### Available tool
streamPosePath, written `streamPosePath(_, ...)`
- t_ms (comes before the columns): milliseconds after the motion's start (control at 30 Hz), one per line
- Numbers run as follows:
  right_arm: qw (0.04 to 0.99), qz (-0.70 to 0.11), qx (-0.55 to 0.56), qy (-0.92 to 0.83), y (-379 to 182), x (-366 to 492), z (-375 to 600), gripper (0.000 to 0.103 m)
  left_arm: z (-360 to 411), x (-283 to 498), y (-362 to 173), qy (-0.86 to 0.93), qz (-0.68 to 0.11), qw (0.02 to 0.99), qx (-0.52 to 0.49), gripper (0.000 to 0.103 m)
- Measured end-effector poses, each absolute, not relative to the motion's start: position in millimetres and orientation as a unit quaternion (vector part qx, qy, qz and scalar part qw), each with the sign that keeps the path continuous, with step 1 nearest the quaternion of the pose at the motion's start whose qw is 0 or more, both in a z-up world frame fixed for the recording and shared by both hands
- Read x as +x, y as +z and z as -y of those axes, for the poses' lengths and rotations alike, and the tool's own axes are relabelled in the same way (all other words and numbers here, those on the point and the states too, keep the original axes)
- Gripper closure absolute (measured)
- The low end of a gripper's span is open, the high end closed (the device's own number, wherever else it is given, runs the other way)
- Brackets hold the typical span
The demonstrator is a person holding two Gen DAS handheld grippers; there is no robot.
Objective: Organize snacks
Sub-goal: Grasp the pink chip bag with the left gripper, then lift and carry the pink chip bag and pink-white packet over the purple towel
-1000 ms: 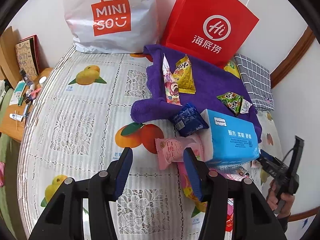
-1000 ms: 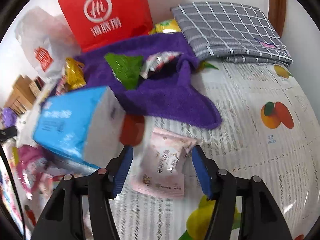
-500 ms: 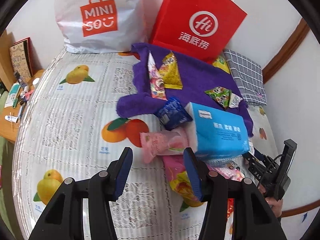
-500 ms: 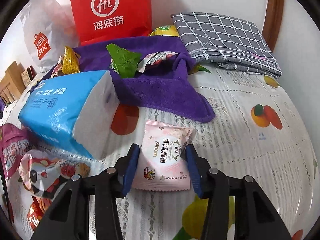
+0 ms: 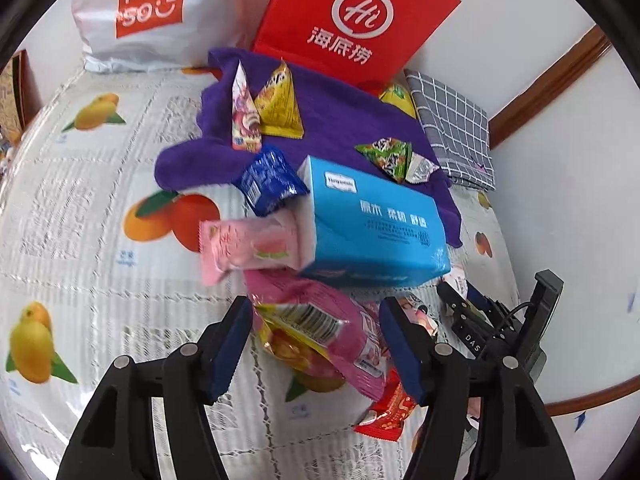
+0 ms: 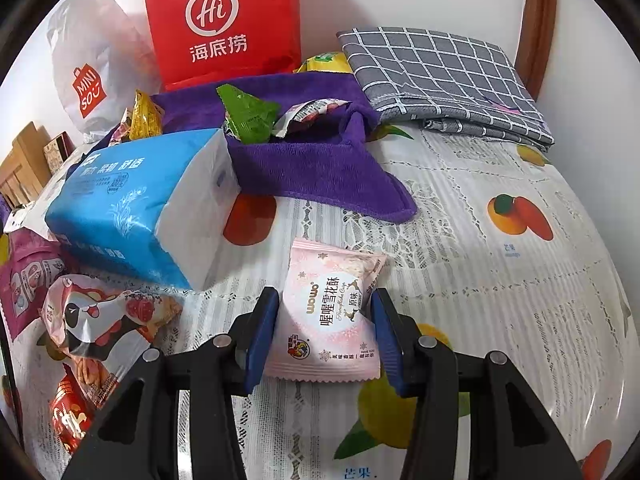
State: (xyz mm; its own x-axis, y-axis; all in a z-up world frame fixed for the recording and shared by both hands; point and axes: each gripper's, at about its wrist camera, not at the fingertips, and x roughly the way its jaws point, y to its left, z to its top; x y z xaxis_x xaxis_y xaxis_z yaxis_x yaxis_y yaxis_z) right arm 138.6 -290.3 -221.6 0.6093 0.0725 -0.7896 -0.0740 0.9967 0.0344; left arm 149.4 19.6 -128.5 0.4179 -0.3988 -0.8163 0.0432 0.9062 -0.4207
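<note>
"MINISO" in white on orange-red panel of white plastic bag [image 5: 148, 8]. "Hi" in circle over "海底捞" on red paper bag [image 5: 352, 20]. "wowo 喔喔雪花酥" and "原味" on pale pink packet [image 6: 330, 316]. "DAS" on black gripper body [image 5: 474, 342]. "芒果" printed on bedsheet [image 6: 510, 249].

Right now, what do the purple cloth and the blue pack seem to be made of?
Purple cloth: looks like soft terry or microfibre, matte, with fuzzy pile and a stitched edge. Blue pack: probably thin glossy plastic film, shown by highlights and wrinkles; the white end suggests tissues inside.
</note>
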Motion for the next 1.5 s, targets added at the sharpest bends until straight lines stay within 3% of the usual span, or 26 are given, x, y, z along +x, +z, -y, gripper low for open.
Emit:
streamPosePath(633,0.897,-0.440,0.006,0.041,-221.8,137.5,292.1,0.055,7.0,161.5,-164.7,-0.130,-0.553,0.807,-0.163,0.035)
streamPosePath(767,0.897,-0.440,0.005,0.040,-221.9,137.5,291.9,0.055,6.5,159.3,-164.0,-0.132,-0.545,0.812,-0.161,0.042)
streamPosePath(1067,0.890,-0.452,0.023,0.053,-213.7,125.7,291.1,0.058,-12.9,142.3,-150.2,-0.142,-0.526,0.821,-0.168,0.048)
streamPosePath(1500,0.911,-0.406,0.027,0.060,-144.4,90.0,270.0,0.058,-29.3,114.2,-102.7,-0.155,-0.477,0.852,-0.153,0.048)
